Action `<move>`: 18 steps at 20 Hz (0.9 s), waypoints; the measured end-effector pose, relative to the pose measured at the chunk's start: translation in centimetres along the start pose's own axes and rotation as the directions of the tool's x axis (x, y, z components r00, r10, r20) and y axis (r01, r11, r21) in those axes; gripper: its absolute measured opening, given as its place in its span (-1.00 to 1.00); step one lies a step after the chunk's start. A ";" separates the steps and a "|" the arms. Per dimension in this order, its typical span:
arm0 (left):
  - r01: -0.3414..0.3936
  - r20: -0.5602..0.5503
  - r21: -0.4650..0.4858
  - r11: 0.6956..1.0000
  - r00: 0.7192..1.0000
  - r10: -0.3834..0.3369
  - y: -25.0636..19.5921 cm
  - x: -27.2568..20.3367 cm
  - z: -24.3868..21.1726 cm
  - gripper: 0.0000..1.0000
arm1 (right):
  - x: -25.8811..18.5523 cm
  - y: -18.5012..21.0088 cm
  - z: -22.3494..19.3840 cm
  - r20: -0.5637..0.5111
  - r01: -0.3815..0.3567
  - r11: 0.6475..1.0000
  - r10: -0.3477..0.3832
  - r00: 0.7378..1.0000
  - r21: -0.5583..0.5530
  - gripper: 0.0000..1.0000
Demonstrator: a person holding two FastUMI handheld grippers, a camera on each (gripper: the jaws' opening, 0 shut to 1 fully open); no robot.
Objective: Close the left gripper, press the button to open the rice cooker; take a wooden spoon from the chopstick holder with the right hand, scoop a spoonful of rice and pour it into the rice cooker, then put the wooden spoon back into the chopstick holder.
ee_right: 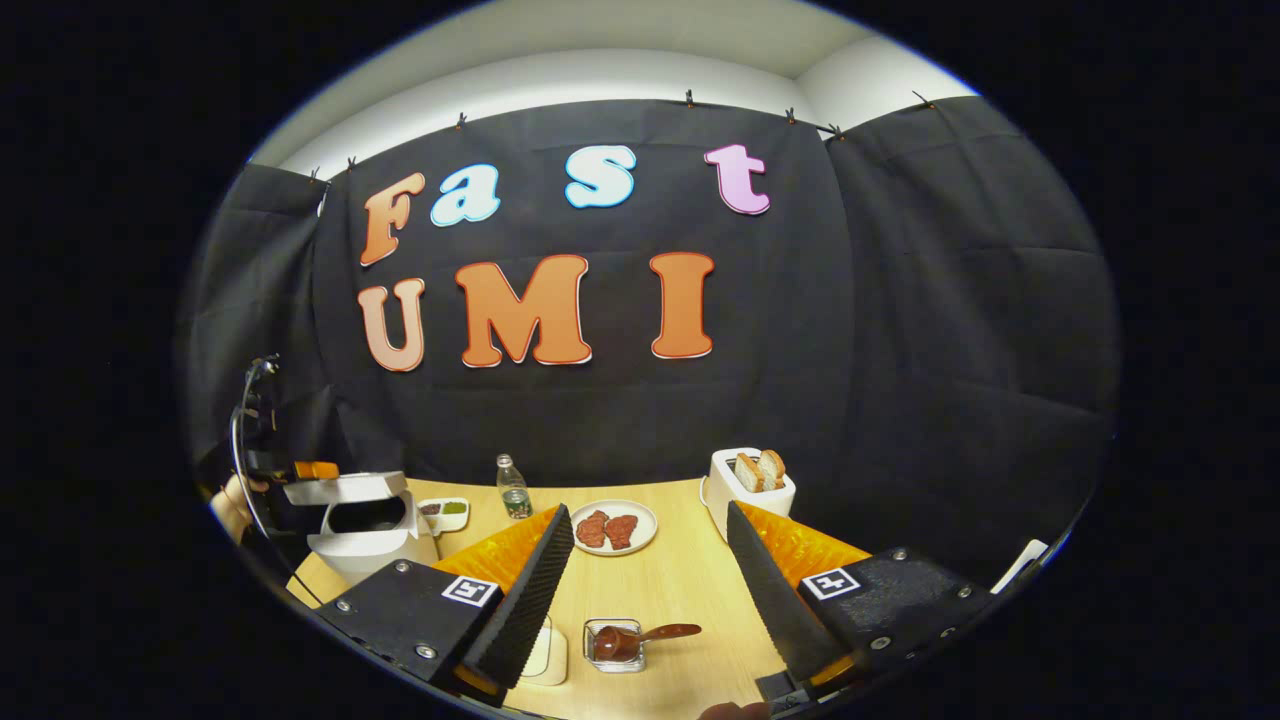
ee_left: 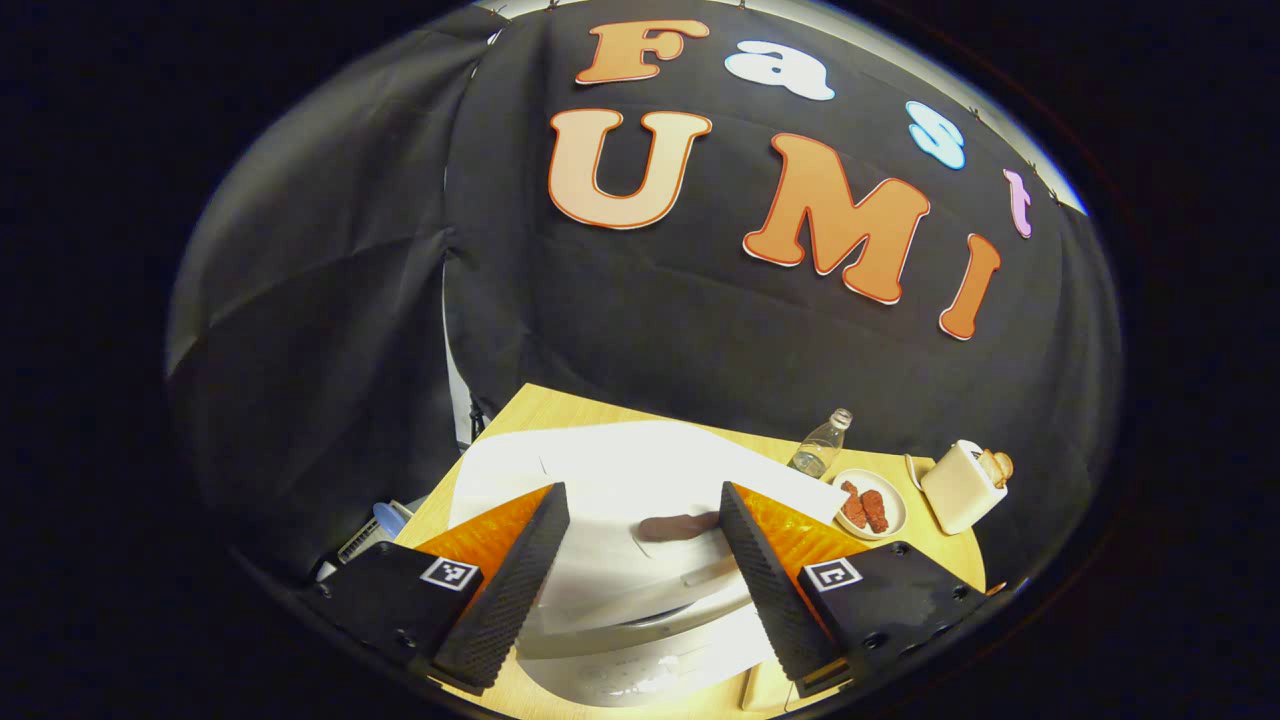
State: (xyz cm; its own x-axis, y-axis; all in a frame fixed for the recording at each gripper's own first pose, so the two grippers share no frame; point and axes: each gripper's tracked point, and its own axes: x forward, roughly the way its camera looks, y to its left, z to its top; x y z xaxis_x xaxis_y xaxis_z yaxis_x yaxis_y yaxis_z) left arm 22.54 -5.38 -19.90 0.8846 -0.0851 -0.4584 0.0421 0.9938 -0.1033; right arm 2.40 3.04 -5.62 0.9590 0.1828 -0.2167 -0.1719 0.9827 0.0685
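So the rice cooker point(ee_right: 362, 530) looks open already: in the right gripper view, lower left of the frame, its lid is tipped up and you can see the dark opening under it, so I'd call the button-press step done. In the left gripper view the left gripper point(ee_left: 645, 555) hangs right over the cooker's white top at the bottom centre, and its fingers are spread wide apart with nothing between them, not closed like the task wanted for the press. The right gripper point(ee_right: 650, 575) is also spread and empty, at the bottom of its own view over the wooden table point(ee_right: 680, 580). The wooden spoon point(ee_right: 640, 637) is sitting in a small clear container point(ee_right: 614, 645) at the bottom centre, bowl end in, handle poking out to the right. Can't tell if that's the chopstick holder or the rice dish, honestly. So what's left, as far as I can judge: grab the spoon, scoop, pour into the cooker, put it back. Further back there's a plate point(ee_right: 613, 527), a bottle point(ee_right: 513, 488) and a toaster point(ee_right: 750, 485) with bread in it.
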 end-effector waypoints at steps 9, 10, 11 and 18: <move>-0.103 -0.020 0.068 0.992 0.994 0.104 0.6 2.1 -5.2 1.00 | -0.1 -1.0 -5.1 -0.116 0.019 0.998 -0.011 0.993 0.068 0.90; -0.111 -0.037 0.069 0.991 0.993 0.113 0.7 2.4 -6.4 1.00 | 0.1 -1.1 -5.5 -0.128 0.022 0.996 -0.011 0.992 0.085 0.90; -0.116 -0.046 0.091 0.989 0.992 0.121 0.6 2.5 -7.2 1.00 | 0.2 -1.2 -5.9 -0.141 0.023 0.994 -0.009 0.990 0.103 0.90; -0.098 0.052 0.160 0.982 0.995 0.091 0.7 2.4 -7.4 1.00 | 1.0 -2.4 -8.8 -0.211 0.044 0.995 -0.025 0.977 0.085 0.90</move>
State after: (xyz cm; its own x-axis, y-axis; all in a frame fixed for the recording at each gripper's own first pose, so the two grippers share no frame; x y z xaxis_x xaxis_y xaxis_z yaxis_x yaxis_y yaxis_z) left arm 21.28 -5.44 -27.67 0.9076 0.0093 -0.4198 0.0289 0.9960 0.0847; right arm 1.77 1.09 -14.60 0.8938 0.1601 -0.4189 -0.1098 0.9838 0.1418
